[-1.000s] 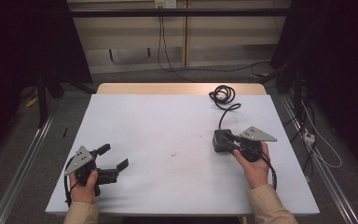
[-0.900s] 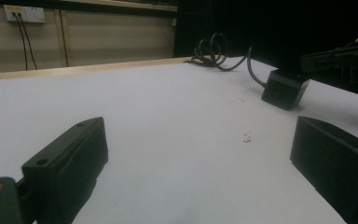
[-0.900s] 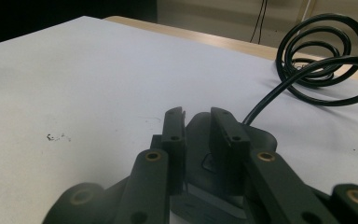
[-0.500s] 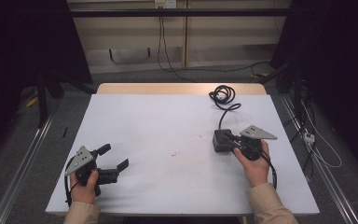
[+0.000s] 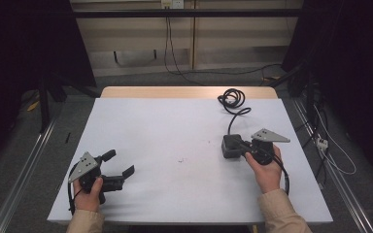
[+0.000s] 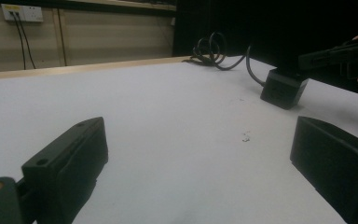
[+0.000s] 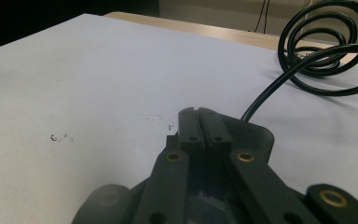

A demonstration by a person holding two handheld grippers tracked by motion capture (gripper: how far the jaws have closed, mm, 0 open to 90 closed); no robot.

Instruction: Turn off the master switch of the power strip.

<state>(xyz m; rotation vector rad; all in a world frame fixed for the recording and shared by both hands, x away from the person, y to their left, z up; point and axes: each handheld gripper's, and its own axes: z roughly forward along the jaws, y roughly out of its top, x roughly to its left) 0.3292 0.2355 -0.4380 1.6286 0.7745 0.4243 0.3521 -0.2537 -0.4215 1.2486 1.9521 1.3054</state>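
Two grippers over a nearly bare desk [image 5: 175,126]

My right gripper [image 7: 199,126] rests clenched above the black box [image 5: 230,146] at the right; its cable [image 5: 233,101] coils far behind. My left gripper [image 5: 119,165] waits near-left, released. Nothing looks begun yet.

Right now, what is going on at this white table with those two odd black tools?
A person sits at the white table with a hand-held black two-fingered gripper in each hand. The left gripper rests near the front left corner, its fingers wide apart and holding nothing. The right gripper has its fingers closed together, lying over a small black box-shaped power adapter, touching or just above it. The adapter's black cable runs back to a loose coil near the far edge.
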